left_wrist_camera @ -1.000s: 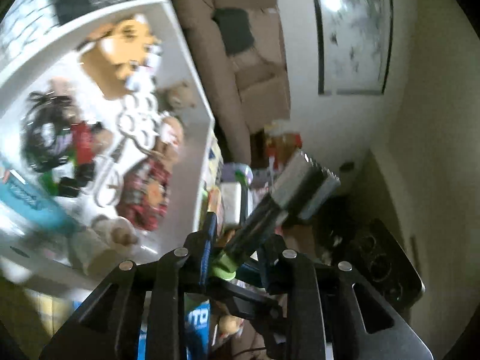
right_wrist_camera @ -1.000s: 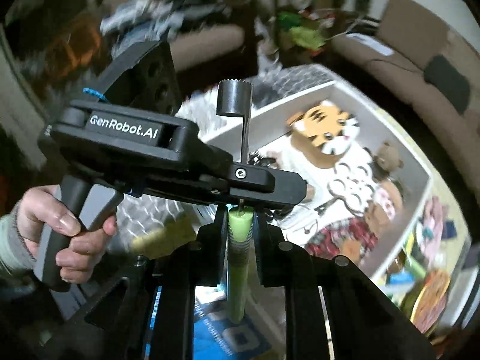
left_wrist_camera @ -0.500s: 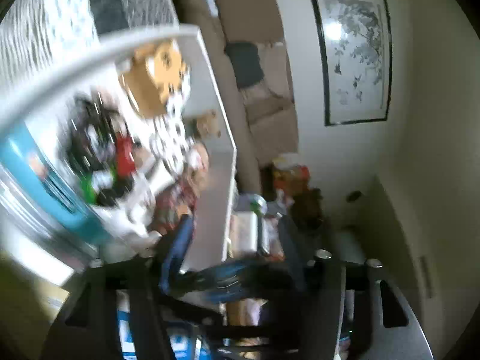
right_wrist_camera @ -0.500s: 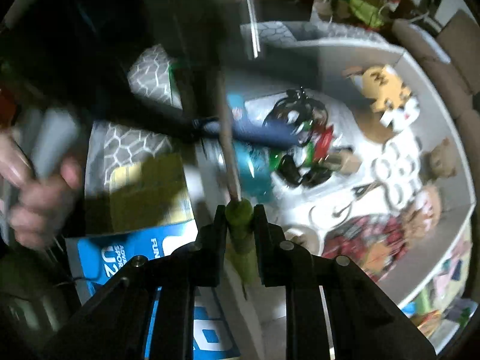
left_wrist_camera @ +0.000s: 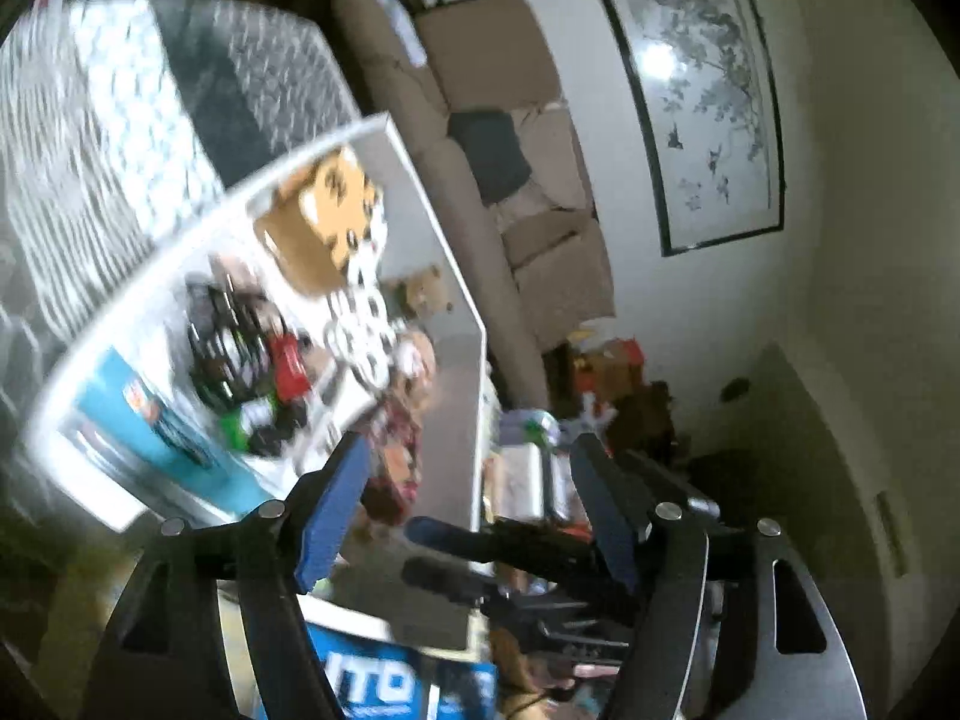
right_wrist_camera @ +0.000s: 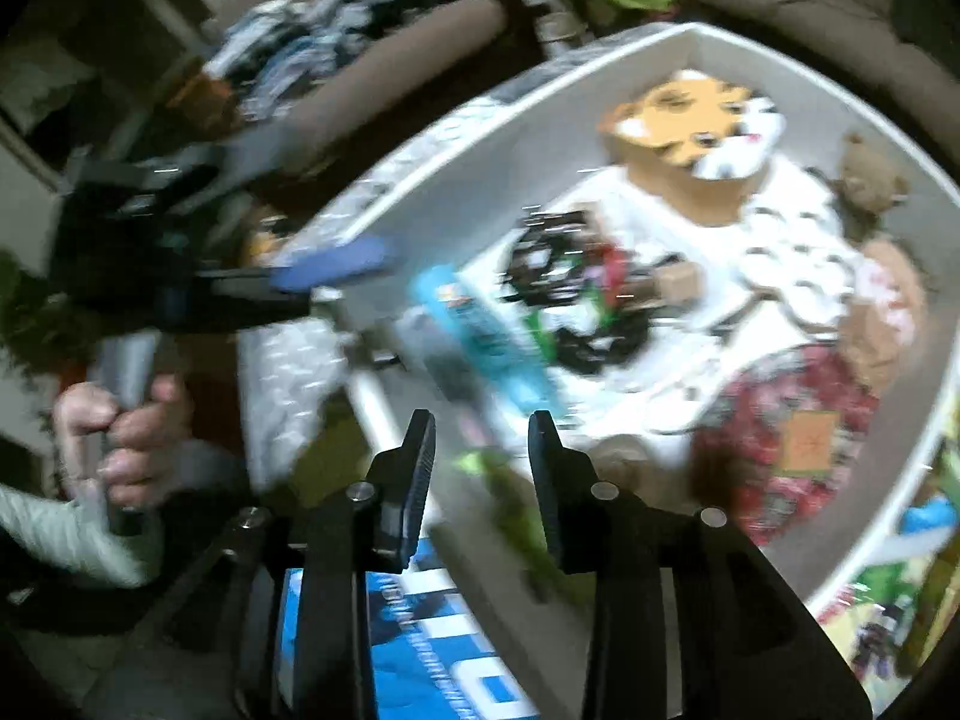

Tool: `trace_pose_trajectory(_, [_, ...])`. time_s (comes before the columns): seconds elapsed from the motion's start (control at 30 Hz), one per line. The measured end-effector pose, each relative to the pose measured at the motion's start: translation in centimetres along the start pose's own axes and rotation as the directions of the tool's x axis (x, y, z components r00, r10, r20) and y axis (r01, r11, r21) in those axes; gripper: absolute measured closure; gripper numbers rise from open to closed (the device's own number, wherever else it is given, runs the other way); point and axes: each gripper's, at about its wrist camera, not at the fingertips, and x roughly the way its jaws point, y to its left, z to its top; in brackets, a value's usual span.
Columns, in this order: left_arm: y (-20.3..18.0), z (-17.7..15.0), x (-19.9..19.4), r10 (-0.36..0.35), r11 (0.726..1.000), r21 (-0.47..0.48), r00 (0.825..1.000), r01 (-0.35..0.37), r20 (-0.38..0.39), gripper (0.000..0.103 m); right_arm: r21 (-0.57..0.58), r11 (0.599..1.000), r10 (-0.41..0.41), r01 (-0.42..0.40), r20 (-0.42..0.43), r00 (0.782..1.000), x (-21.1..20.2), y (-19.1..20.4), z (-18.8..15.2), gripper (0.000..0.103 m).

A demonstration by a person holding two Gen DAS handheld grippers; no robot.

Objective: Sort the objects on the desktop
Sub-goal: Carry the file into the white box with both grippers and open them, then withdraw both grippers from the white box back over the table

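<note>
A second earlier both grippers pinched the green-handled tool, the left on its dark head end; now the left has let go and swung aside, and the right has tipped down toward the white box (right_wrist_camera: 690, 30). The right gripper's (right_wrist_camera: 480, 426) jaws are opening, and the green-handled tool (right_wrist_camera: 504, 492) shows as a blur in the gap between them, apparently no longer pressed by either pad, above the box's near wall close to its near left corner. To finish the drop well, the jaws should probably keep spreading with the hand held steady over the box interior, so that the tool lands inside the wall beside the blue tube (right_wrist_camera: 480, 330) and not on the rim. The left gripper's (left_wrist_camera: 468, 450) jaws are also opening and stand wide apart with nothing between them. The right gripper points steeply downward into the box; the left lies nearly level, and the person's left hand (right_wrist_camera: 114, 438) grasps its handle beyond the box's left edge.
</note>
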Motion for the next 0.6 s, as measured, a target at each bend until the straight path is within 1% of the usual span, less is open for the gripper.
trace_pose_trajectory(0.03, [-0.4, 0.1, -0.3, 0.005, 1.000, 0.025, 1.000, -0.005, 0.016, 0.032, 0.021, 0.999, -0.048, 0.048, -0.004, 0.999, 0.1, -0.5, 0.1, 0.072])
trace_pose_trajectory(0.07, [-0.6, 0.3, -0.4, -0.007, 0.999, 0.038, 1.000, 0.007, 0.013, 0.032, 0.037, 0.996, -0.075, 0.075, -0.009, 0.997, 0.2, -0.9, 0.2, 0.072])
trace_pose_trajectory(0.13, [-0.4, 0.5, 0.3, -0.029, 0.999, 0.021, 0.999, 0.030, -0.032, 0.031, 0.044, 0.989, -0.140, 0.141, -0.016, 0.990, 0.3, -1.3, 0.3, 0.076])
trace_pose_trajectory(0.17, [-0.2, 0.3, 0.9, -0.025, 0.999, 0.017, 0.998, 0.027, -0.064, 0.031, 0.032, 0.985, -0.170, 0.170, -0.022, 0.985, 0.5, -1.1, 0.3, 0.080])
trace_pose_trajectory(0.2, [-0.1, 0.2, 1.4, -0.017, 1.000, 0.021, 0.997, 0.019, -0.080, 0.031, 0.015, 0.984, -0.179, 0.180, -0.027, 0.983, 0.7, -0.8, 0.3, 0.084])
trace_pose_trajectory(0.27, [0.1, -0.4, 2.9, 0.006, 1.000, 0.026, 0.990, -0.002, -0.139, 0.031, -0.022, 0.985, -0.169, 0.169, -0.043, 0.985, 1.1, 0.1, 0.4, 0.085])
trace_pose_trajectory(0.33, [0.4, -1.0, 3.9, 0.006, 1.000, 0.019, 0.982, -0.003, -0.186, 0.031, -0.059, 0.986, -0.162, 0.159, -0.064, 0.985, 1.5, 1.1, 0.4, 0.085])
trace_pose_trajectory(0.4, [0.3, -1.2, 4.2, 0.022, 0.999, 0.038, 0.981, -0.015, -0.194, 0.031, -0.092, 0.985, -0.155, 0.146, -0.099, 0.983, 2.3, 1.8, 0.3, 0.085])
trace_pose_trajectory(0.47, [0.2, -1.1, 4.3, 0.026, 0.999, 0.047, 0.978, -0.017, -0.205, 0.031, -0.123, 0.982, -0.158, 0.141, -0.148, 0.976, 2.9, 2.2, 0.0, 0.085])
trace_pose_trajectory(0.53, [0.3, -0.8, 4.3, 0.034, 0.998, 0.054, 0.979, -0.023, -0.199, 0.031, -0.101, 0.987, -0.140, 0.123, -0.192, 0.971, 3.3, 1.8, -0.5, 0.085])
trace_pose_trajectory(0.57, [0.3, -0.6, 4.5, 0.057, 0.996, 0.073, 0.980, -0.044, -0.192, 0.031, -0.094, 0.986, -0.151, 0.134, -0.204, 0.967, 3.5, 1.6, -0.8, 0.084])
trace_pose_trajectory(0.6, [0.5, -0.1, 4.7, 0.096, 0.992, 0.097, 0.980, -0.080, -0.176, 0.031, -0.085, 0.986, -0.160, 0.145, -0.214, 0.964, 3.7, 1.3, -1.0, 0.083])
